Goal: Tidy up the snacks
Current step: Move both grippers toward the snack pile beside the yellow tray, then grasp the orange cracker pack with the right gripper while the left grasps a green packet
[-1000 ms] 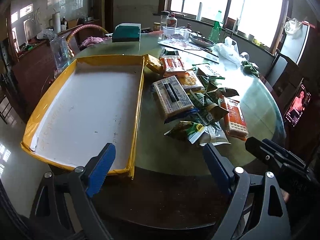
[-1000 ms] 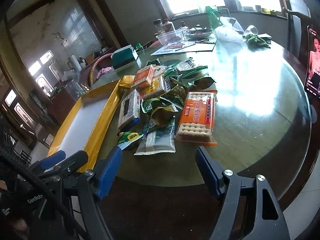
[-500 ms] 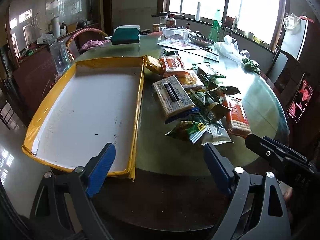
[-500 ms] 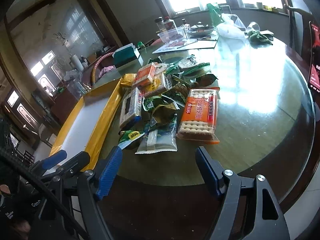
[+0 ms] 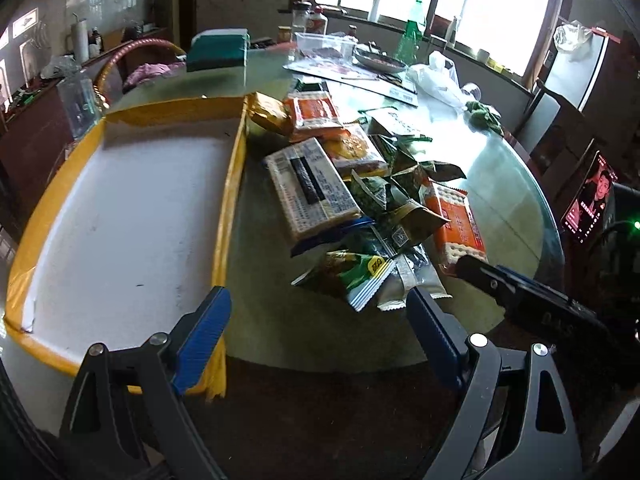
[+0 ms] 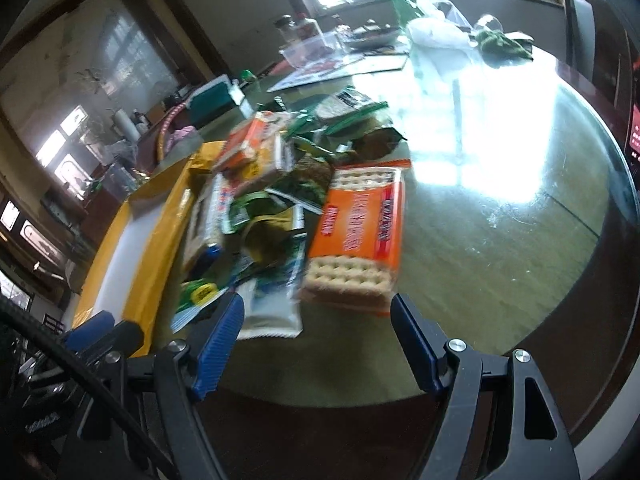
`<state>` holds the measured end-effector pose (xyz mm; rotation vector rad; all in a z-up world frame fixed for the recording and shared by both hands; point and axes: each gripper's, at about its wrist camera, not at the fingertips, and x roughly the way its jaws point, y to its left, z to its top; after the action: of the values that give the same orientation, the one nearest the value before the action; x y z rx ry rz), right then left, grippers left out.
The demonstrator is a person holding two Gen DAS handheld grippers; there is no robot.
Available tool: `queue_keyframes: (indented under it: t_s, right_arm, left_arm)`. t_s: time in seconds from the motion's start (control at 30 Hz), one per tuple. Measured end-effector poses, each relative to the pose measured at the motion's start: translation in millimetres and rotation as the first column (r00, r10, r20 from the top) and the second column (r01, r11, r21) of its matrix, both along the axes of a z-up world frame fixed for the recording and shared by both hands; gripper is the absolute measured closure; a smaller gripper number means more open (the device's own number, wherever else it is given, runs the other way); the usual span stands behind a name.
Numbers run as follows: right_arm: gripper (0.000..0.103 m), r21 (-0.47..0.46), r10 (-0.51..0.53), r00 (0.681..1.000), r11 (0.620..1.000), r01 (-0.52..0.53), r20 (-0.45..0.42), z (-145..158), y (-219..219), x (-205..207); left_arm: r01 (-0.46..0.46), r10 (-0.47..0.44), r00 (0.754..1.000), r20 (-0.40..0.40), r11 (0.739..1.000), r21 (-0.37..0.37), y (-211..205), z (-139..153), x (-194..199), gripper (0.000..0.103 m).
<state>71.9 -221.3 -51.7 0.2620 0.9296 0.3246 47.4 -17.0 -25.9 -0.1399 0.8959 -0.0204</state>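
Both tools are spread wide with nothing between the blue pads: the right gripper (image 6: 316,338) hangs over the near table edge just short of the orange cracker pack (image 6: 362,236), and the left gripper (image 5: 318,336) hovers between the tray's near corner and the snack pile (image 5: 360,196). That pile of crumpled packets lies on the round glass-topped table (image 6: 500,240), just beside the right wall of the yellow-rimmed white tray (image 5: 230,200), whose floor is bare. A white printed packet (image 5: 310,192) tops the heap. Farther back stand a green box (image 5: 218,50), bottles and a white plastic bag (image 5: 434,76).
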Motion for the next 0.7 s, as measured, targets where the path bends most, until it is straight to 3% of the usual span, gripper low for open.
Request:
queue_keyframes:
  t_s: [0.27, 0.43, 0.57, 0.7]
  right_arm:
    - [0.027, -0.054, -0.047, 0.999, 0.997, 0.046, -0.019, -8, -7, 28]
    - [0.027, -0.127, -0.052, 0.999, 0.99, 0.052, 0.002, -8, 2, 45]
    - [0.027, -0.171, -0.049, 0.999, 0.984, 0.05, 0.012, -9, 8, 51]
    - [0.032, -0.215, -0.033, 0.999, 0.976, 0.038, 0.024, -11, 10, 50]
  left_arm:
    - [0.034, -0.035, 0.998, -0.045, 0.999, -0.019, -5, -5, 14, 0.014]
    - [0.036, -0.036, 0.996, -0.078, 0.999, 0.008, -11, -10, 20, 0.016]
    - [0.066, -0.059, 0.997, -0.059, 0.99, 0.123, -20, -11, 29, 0.019]
    - [0.143, -0.122, 0.985, -0.121, 0.973, 0.182, -25, -22, 40, 0.03]
